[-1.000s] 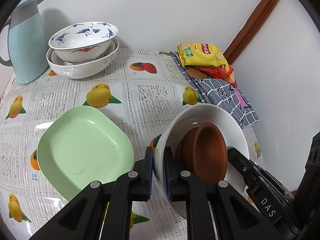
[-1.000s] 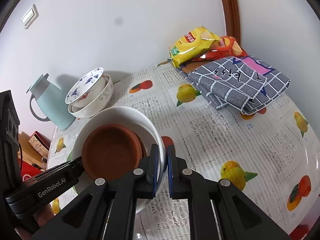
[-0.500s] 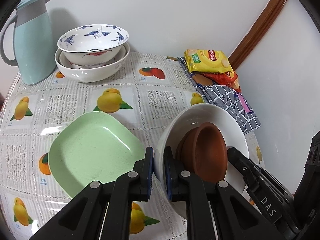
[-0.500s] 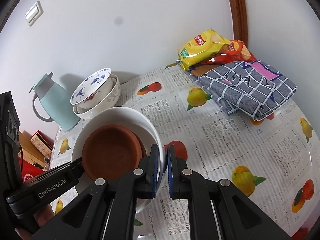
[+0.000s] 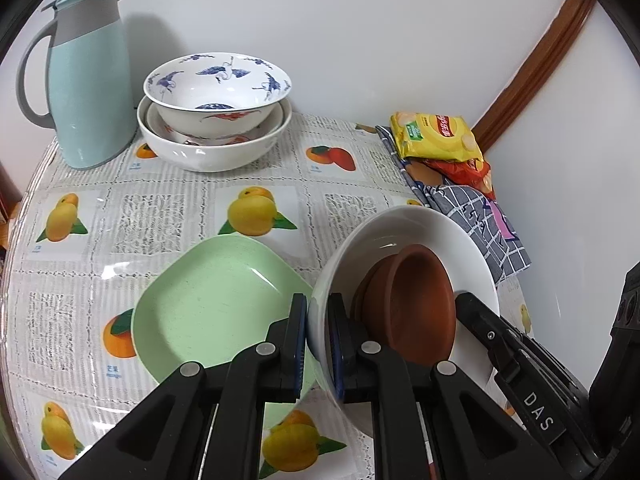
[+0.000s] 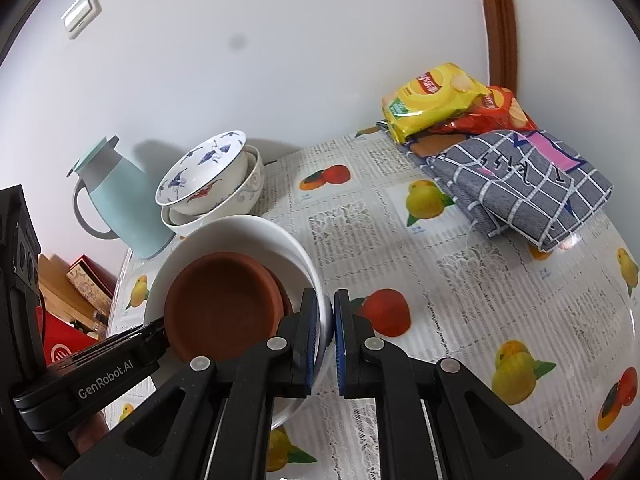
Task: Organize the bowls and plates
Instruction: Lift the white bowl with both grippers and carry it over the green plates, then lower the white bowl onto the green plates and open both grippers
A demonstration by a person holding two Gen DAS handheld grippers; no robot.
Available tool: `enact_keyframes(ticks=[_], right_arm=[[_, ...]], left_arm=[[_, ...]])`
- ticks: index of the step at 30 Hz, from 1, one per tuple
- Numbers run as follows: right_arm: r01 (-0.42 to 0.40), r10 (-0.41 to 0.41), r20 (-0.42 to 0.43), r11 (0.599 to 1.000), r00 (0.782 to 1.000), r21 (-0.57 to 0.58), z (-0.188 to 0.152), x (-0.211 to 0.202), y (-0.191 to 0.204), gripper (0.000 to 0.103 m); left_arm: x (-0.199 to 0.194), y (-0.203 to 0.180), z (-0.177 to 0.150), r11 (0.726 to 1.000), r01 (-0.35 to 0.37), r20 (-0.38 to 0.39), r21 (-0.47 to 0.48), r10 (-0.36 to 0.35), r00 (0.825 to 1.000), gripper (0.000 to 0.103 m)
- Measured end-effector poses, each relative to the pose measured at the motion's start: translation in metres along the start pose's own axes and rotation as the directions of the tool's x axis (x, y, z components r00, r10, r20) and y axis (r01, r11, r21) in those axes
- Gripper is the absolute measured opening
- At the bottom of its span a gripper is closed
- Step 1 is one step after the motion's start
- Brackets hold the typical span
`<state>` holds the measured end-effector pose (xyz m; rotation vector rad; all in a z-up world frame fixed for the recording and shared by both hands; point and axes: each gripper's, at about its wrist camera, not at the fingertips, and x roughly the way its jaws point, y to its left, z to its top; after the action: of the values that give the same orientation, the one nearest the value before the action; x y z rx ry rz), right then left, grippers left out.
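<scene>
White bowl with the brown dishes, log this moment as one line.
held: white bowl | inside: brown dishes | left gripper: shut on rim | right gripper: shut on opposite rim | below: green plate

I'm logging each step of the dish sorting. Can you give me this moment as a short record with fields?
held: white bowl, gripped at opposite rims by both tongs
left tongs: shut on rim
right tongs: shut on rim
inside the bowl: brown dishes, nested
on the table: green plate
at the back: stacked bowls beside blue jug
far side: snack bags, folded cloth
</scene>
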<state>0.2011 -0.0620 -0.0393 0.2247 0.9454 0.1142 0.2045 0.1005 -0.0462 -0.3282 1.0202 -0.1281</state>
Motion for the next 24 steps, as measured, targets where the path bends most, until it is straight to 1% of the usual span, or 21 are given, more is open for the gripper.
enact_keyframes(ticks=[9,24], right_arm=[[-0.019,0.019,-0.003,0.999,1.000,-0.026,0.002,0.009,0.019,0.008],[-0.052,0.048,-0.065,0.997,0.997,-0.057,-0.007,0.045,0.047,0.008]], left_arm=[[0.000,0.019,0.005,1.000,-0.014,0.003,-0.019,0.014,1.000,0.011],[0.013,0.060,0.002,0.996,-0.065,-0.031,-0.057,0.063,0.998,0.011]])
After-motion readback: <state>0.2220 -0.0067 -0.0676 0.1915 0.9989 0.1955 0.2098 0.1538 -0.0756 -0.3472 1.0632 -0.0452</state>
